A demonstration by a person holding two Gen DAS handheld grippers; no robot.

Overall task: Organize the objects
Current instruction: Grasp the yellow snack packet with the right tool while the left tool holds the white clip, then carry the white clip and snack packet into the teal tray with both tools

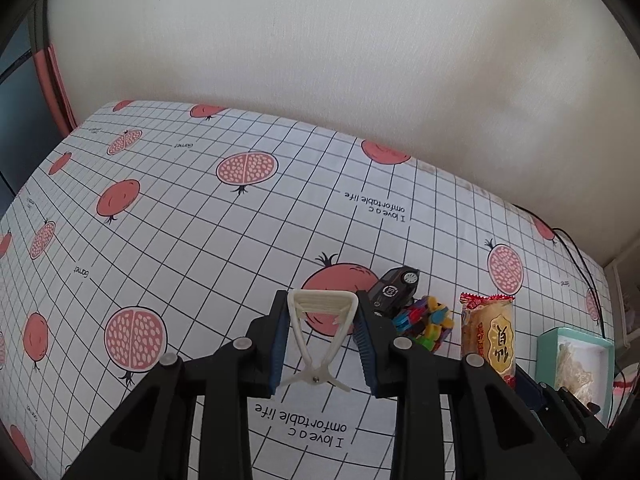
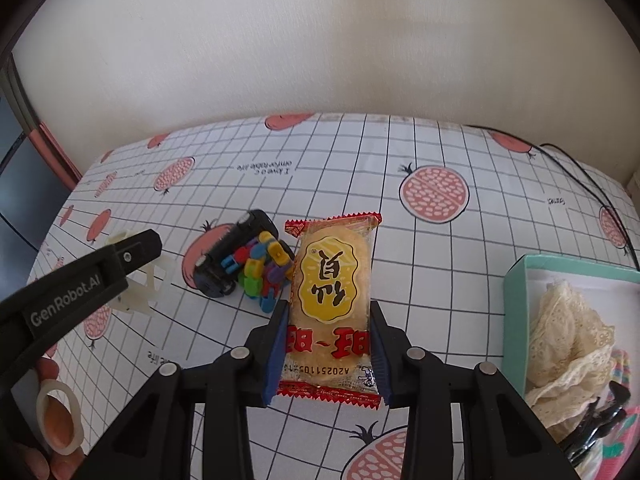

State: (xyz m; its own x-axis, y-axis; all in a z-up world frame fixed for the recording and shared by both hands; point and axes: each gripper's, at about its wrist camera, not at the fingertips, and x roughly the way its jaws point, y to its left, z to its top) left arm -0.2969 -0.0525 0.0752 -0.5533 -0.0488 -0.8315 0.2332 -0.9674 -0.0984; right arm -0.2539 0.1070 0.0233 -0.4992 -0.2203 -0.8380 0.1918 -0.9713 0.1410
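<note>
My left gripper (image 1: 322, 336) clamps a cream-white plastic triangular clip (image 1: 322, 322), its wide ribbed end pointing away from me; its near end, a small pivot with two short wings, shows between my blue ribbed pads (image 1: 280, 344). In the right wrist view most of that clip is hidden behind the black gripper arm.

My right gripper (image 2: 330, 346) is closed on a crinkly clear-and-yellow rice-cracker packet with red serrated ends (image 2: 332, 304), gripping its near half. The far end reaches out over the table.

Just left of the packet lies a jumble of small bright plastic linking pieces (image 2: 262, 268) in blue, green, yellow and purple, touching a black toy car (image 2: 230, 258) tipped on its side. I cannot tell how the pieces join.

At the right edge sits a mint-green rectangular box (image 2: 516, 292), cut off by the frame, holding crumpled cream lace fabric (image 2: 568, 336). Something dark and metallic near it is too cut off to make out.

Everything rests on a white grid-patterned tablecloth with pink pomegranates (image 2: 440, 264), against a plain off-white wall (image 2: 320, 40). A thin black cable (image 2: 592, 184) trails along the far right.
</note>
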